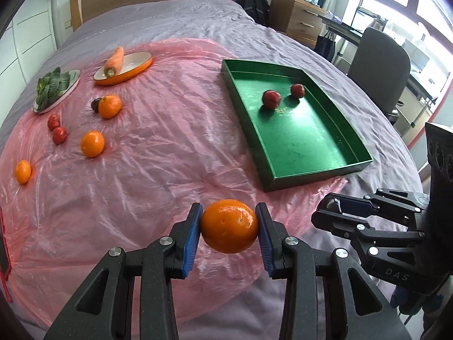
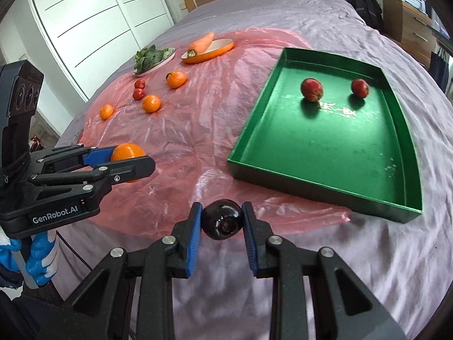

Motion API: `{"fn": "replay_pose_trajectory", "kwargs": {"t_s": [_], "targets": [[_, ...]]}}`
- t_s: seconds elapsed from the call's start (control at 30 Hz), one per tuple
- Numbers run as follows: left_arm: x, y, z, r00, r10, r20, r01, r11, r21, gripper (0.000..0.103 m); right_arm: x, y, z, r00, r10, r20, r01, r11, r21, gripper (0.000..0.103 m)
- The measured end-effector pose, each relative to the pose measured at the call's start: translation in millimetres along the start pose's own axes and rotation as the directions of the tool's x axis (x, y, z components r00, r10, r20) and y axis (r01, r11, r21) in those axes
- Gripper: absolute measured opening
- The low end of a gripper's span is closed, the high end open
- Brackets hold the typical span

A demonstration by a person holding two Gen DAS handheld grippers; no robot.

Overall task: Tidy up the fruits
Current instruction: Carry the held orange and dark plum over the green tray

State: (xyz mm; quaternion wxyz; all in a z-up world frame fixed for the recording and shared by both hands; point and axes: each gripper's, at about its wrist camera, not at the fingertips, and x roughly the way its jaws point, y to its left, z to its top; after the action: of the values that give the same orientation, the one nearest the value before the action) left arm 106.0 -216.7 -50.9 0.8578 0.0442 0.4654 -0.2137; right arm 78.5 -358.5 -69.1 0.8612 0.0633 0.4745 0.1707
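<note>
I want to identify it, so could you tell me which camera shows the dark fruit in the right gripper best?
The right wrist view: the dark fruit sits centred and glossy between the right gripper's pads. The left wrist view shows that gripper side-on, the fruit hidden.

Bed with a plastic sheet and a tray

A bed [image 1: 175, 19] under a grey-purple cover carries a pink plastic sheet [image 1: 158, 130]; a green tray [image 1: 317, 175] rests partly on the sheet's right edge, and two plates [image 1: 124, 78] and loose fruit lie on the sheet's left side.
</note>
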Motion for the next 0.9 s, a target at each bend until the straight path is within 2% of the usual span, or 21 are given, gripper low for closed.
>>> {"fn": "replay_pose_trajectory", "kwargs": {"t_s": [0.17,0.43,0.63,0.9], "targets": [[4.0,-27.8,21.8,0.999,-0.034,0.017,0.034,0.998,0.044,0.033,-19.9,-37.9,3.3,0.997,-0.054,0.059,0.051,0.997,0.063,0.04],[25.9,-53.7,54.5,0.998,-0.059,0.023,0.057,0.996,0.073,0.033,-34.2,-90.9,24.0,0.986,-0.117,0.121,0.105,0.989,0.1,0.04],[56.4,-68.9,75.8,0.999,-0.032,0.007,0.031,0.992,0.119,0.033,-22.2,-114.3,51.2,0.978,-0.156,0.135,0.145,0.986,0.085,0.04],[95.1,-75.9,93.0,1.0,-0.019,-0.023,0.021,0.993,0.116,0.033,7.5,-141.9,81.6,0.97,-0.218,0.11,0.211,0.975,0.069,0.04]]}}
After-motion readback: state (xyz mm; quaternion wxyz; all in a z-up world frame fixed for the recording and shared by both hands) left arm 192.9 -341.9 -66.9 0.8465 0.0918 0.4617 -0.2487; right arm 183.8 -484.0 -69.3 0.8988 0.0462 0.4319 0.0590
